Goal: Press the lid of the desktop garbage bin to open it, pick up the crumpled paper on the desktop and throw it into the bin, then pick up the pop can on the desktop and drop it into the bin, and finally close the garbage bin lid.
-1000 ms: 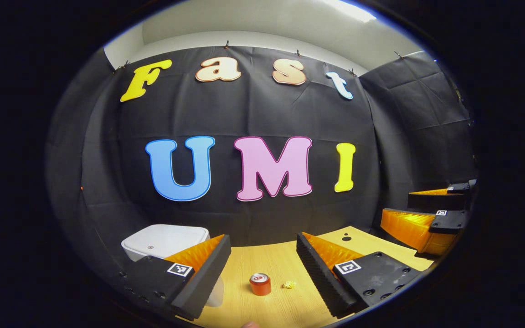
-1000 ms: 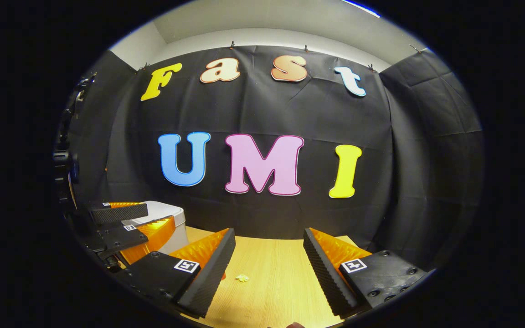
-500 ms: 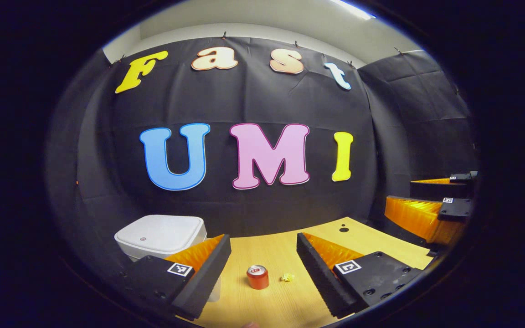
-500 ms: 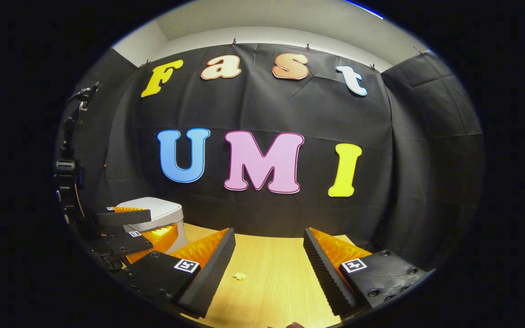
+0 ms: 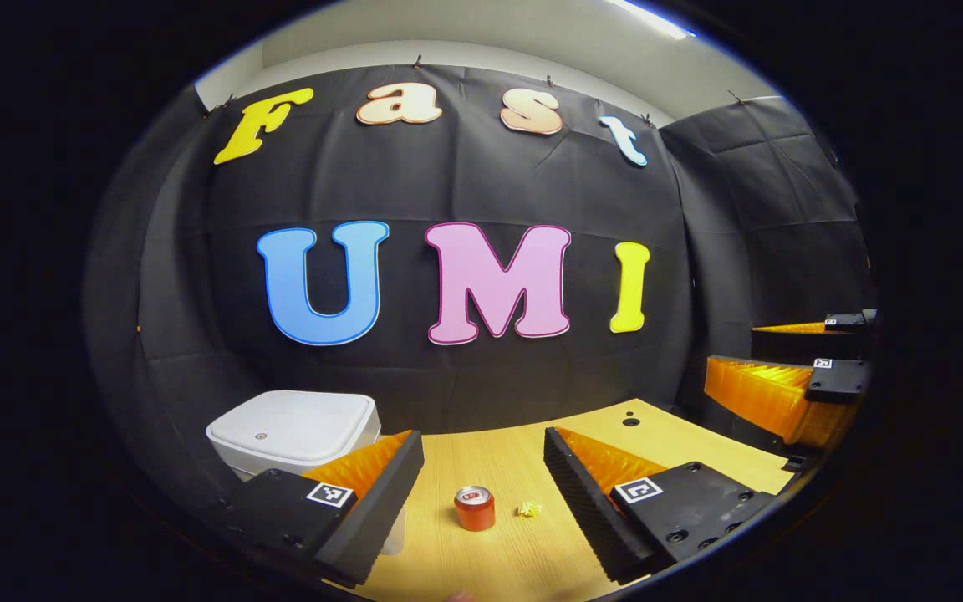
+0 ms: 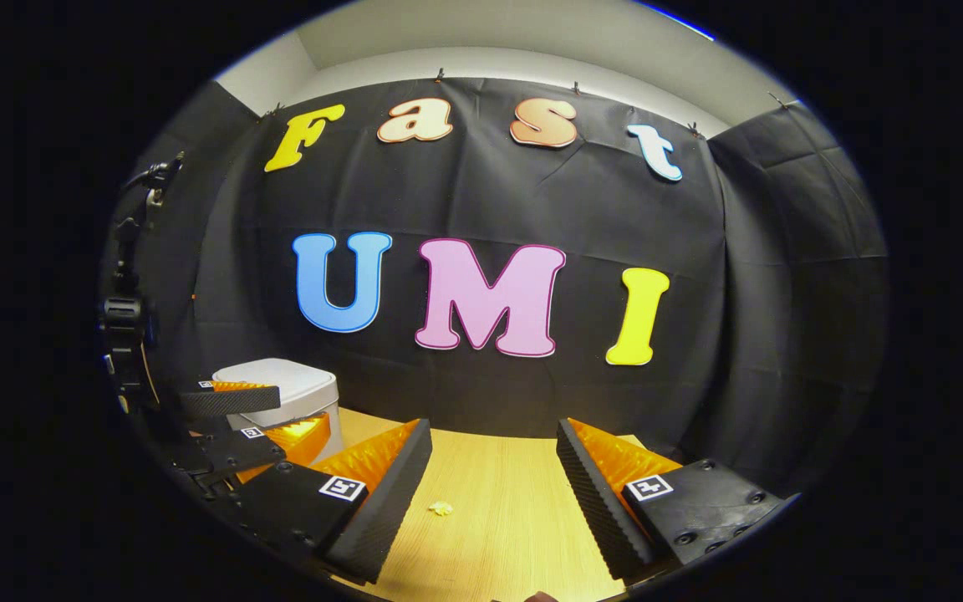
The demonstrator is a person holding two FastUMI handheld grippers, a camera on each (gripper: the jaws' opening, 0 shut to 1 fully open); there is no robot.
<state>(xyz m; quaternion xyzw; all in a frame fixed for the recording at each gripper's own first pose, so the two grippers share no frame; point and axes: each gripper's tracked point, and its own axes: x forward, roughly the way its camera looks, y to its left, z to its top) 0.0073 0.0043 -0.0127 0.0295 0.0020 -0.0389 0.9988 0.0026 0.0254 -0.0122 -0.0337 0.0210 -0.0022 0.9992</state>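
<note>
A white desktop bin point(image 5: 293, 431) with its lid down stands at the table's left back; in the right gripper view the bin point(image 6: 306, 389) sits behind the other gripper. A red pop can point(image 5: 475, 508) stands upright on the wooden table, with a small crumpled yellow paper point(image 5: 529, 507) just right of it. My left gripper point(image 5: 481, 489) hovers open above the table, the can and paper seen between its fingers. My right gripper point(image 6: 494, 481) is open too, the paper point(image 6: 441, 507) lying ahead near its left finger. The right gripper point(image 5: 791, 376) shows at the left gripper view's right edge.
The wooden table point(image 6: 506, 518) runs back to the black cloth wall. A small dark hole point(image 5: 630, 421) marks the tabletop at the back right. A dark stand with a clamp point(image 6: 126, 318) rises at the left edge of the right gripper view.
Both cameras have tipped slightly, so the bin's lid and more of the table show. Nothing on the table has moved, and both grippers stay open.
</note>
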